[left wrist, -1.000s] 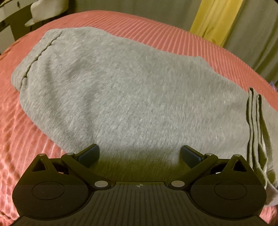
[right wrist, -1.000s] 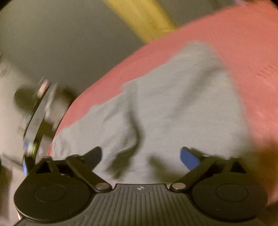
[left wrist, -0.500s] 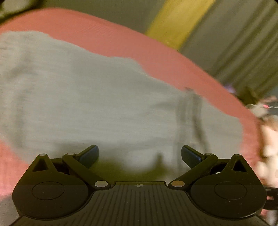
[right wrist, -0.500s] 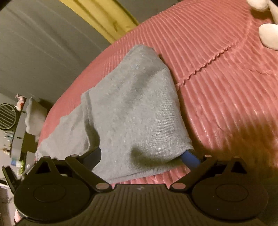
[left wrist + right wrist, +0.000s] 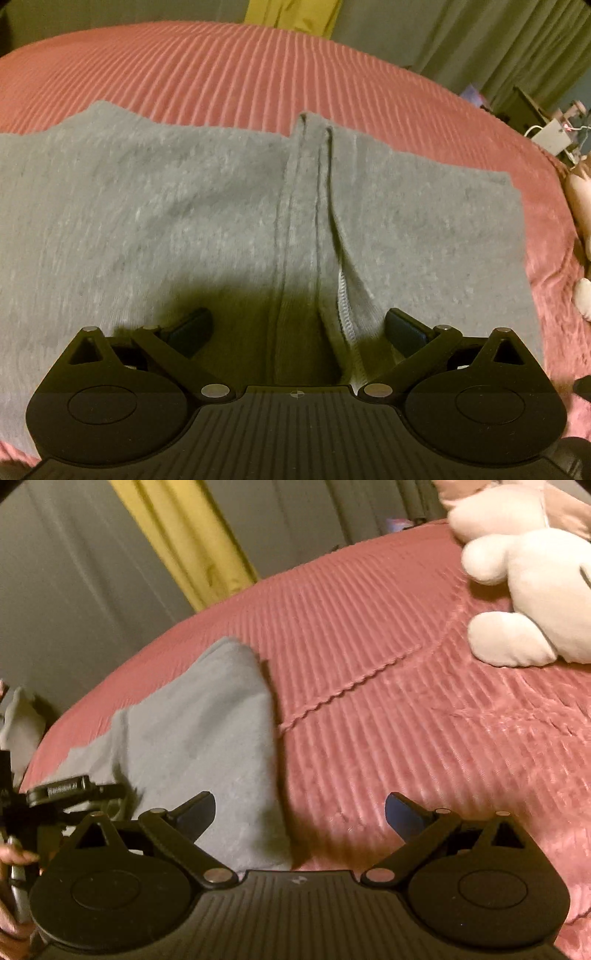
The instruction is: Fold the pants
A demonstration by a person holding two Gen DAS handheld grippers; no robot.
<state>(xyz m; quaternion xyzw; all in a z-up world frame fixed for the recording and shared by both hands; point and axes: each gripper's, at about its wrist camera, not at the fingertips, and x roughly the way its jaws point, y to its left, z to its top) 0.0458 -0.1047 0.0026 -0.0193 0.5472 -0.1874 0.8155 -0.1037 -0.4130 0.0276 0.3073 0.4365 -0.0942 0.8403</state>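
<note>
The grey knit pants [image 5: 184,229] lie flat on the ribbed pink bedspread [image 5: 258,74], folded so that layered hem edges [image 5: 317,206] run up the middle of the cloth, with a strip of white stitching [image 5: 345,314] showing at the near end of that seam. The left gripper [image 5: 297,328] hovers just above the pants near that stitching, its jaws spread wide with nothing between them. In the right wrist view the pants [image 5: 207,738] reach only under the left finger of the right gripper [image 5: 300,810], which is likewise spread wide and empty, the right finger over bare bedspread [image 5: 406,720]. A scalloped seam [image 5: 351,690] crosses the bedspread beyond the pants. A white plush toy [image 5: 528,598] rests on the bedspread well apart from the pants, to the far right. Behind the bedspread hang grey curtains [image 5: 74,590] and a yellow curtain [image 5: 192,542]. A black device [image 5: 59,794] at the pants' left edge carries a small label, too blurred to read.
</note>
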